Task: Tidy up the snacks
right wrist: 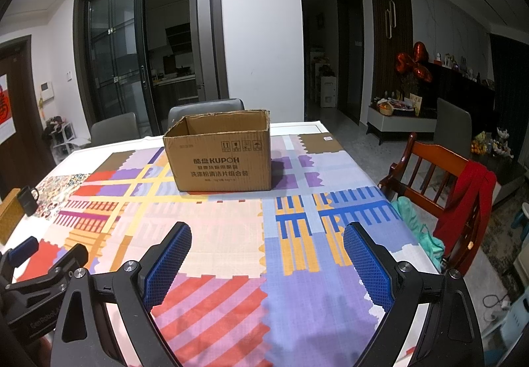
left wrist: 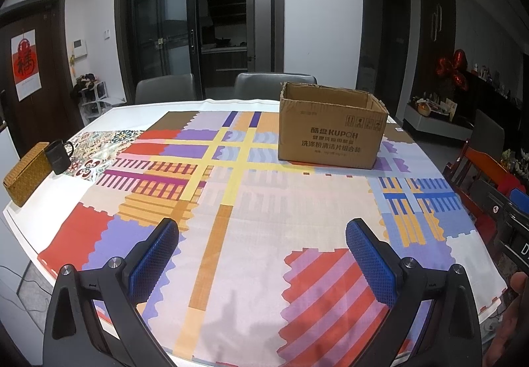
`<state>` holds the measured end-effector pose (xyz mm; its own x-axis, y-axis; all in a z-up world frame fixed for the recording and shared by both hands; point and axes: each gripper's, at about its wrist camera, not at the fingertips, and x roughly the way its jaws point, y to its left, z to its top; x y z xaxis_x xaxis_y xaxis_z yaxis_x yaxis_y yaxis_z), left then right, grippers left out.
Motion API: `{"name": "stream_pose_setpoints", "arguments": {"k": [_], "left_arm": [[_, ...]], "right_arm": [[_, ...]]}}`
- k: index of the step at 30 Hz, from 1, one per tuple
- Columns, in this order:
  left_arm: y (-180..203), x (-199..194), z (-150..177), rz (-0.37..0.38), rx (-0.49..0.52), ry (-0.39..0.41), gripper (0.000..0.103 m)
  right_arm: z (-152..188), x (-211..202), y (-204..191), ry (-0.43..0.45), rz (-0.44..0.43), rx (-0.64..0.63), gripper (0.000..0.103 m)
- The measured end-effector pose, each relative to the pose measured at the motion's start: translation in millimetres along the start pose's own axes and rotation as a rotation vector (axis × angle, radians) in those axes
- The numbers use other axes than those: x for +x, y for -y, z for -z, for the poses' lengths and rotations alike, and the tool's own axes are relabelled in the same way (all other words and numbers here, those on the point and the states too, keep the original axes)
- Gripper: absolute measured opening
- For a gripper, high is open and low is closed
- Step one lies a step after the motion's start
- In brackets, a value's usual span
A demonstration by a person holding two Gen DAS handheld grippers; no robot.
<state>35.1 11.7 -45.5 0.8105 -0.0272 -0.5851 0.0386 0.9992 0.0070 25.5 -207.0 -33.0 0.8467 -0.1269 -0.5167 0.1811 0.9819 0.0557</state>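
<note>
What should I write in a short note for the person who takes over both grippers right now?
Left gripper: open, holding nothing, above the near part of the tablecloth.
Right gripper: open, holding nothing, also above the near part of the cloth.
Cardboard box: open at the top, upright on the far side of the table; what is inside cannot be seen.
Snacks: none visible in either view.
Done: cannot tell from the pictures.
Left: find the snacks and put them in order, probably in the box.
Also on the table at the left: a black mug beside a woven basket.

The surface (left wrist: 109, 110) wears a patchwork cloth (left wrist: 264, 218); an open cardboard box (left wrist: 330, 135), dark mug (left wrist: 59, 155) and woven basket (left wrist: 24, 177) sit on it.
</note>
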Motion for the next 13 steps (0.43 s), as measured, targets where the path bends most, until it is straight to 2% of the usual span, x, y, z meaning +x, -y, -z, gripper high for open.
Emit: {"name": "stream_pose_setpoints", "arguments": {"k": [13], "left_arm": [[-0.3,1.7,3.7,0.003,0.002,-0.005,0.103]], "right_arm": [[0.6,0.2,0.2,0.000,0.002,0.001,0.094]]}}
